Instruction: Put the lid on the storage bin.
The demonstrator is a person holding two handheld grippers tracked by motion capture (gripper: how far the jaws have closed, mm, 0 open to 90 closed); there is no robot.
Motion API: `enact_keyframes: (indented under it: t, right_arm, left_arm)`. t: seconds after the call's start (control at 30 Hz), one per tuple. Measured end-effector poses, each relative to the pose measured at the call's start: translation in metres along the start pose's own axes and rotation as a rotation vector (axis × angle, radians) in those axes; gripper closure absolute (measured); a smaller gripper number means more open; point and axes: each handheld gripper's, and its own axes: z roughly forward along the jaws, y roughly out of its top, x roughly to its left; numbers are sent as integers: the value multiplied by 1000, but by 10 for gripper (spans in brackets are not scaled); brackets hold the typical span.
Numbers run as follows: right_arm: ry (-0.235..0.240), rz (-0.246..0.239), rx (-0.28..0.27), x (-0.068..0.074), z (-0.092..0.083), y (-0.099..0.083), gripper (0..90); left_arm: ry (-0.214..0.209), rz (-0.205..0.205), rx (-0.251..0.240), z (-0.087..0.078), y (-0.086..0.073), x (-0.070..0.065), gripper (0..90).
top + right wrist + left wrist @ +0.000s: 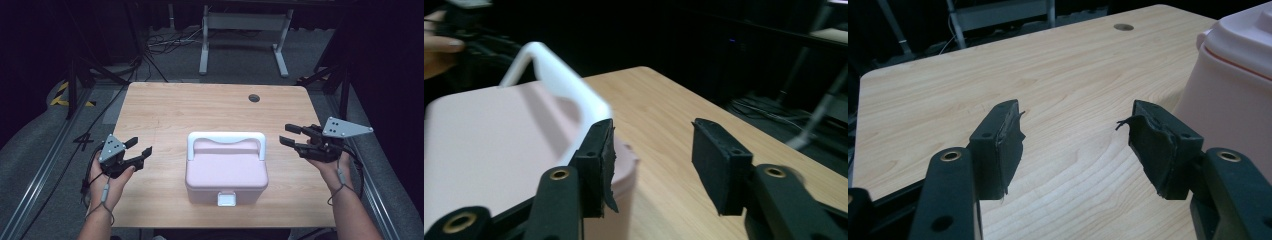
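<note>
- A pink box (pixel 226 172) with a white handle (pixel 226 138) and a white front latch (pixel 226 200) sits on the wooden table (pixel 165 107), toward the near edge and about midway across.
- The left gripper (pixel 141 147) is held to the left of the box, apart from it; its jaws stand open with nothing between them — in the left gripper view, bare tabletop shows in the gap and the box's side wall (pixel 1228 95) rises just to the right.
- The right gripper (pixel 287 135) is held to the right of the box, near the handle's end but clear of it — its jaws are spread, holding nothing.
- In the right gripper view the handle (pixel 556 75) arches up over the lid (pixel 489 145), beside that gripper's left jaw.
- A round grommet hole (pixel 254 98) lies near the table's far edge.
</note>
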Motion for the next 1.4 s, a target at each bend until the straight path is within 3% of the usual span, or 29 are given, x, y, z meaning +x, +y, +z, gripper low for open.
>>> enact_keyframes:
  t: [0.07, 0.27, 0.6, 0.67, 0.87, 1.17, 1.3, 1.4]
  right_arm:
    - [-37, 30, 3, -6, 1, -2, 510]
    - [-167, 61, 59, -23, 4, -13, 462]
    - [-235, 115, 120, -48, 0, -34, 415]
    - [-266, 114, 144, -55, -2, -43, 399]
    - [-286, 173, 154, -69, -6, -62, 372]
    - [-313, 214, 176, -84, -10, -86, 335]
    - [-322, 222, 207, -91, -7, -101, 316]
    - [-317, 258, 241, -95, -3, -110, 306]
  left_arm:
    - [6, 0, 10, -1, -1, 1, 384]
    - [35, 1, 37, 0, -4, 4, 369]
    - [75, 5, 63, 4, -8, 13, 340]
    - [87, 2, 70, 6, -10, 16, 332]
    - [110, 1, 84, 9, -11, 23, 317]
    - [113, -8, 99, 17, -17, 32, 307]
    - [109, -13, 106, 22, -21, 34, 303]
    - [112, -12, 113, 26, -24, 36, 303]
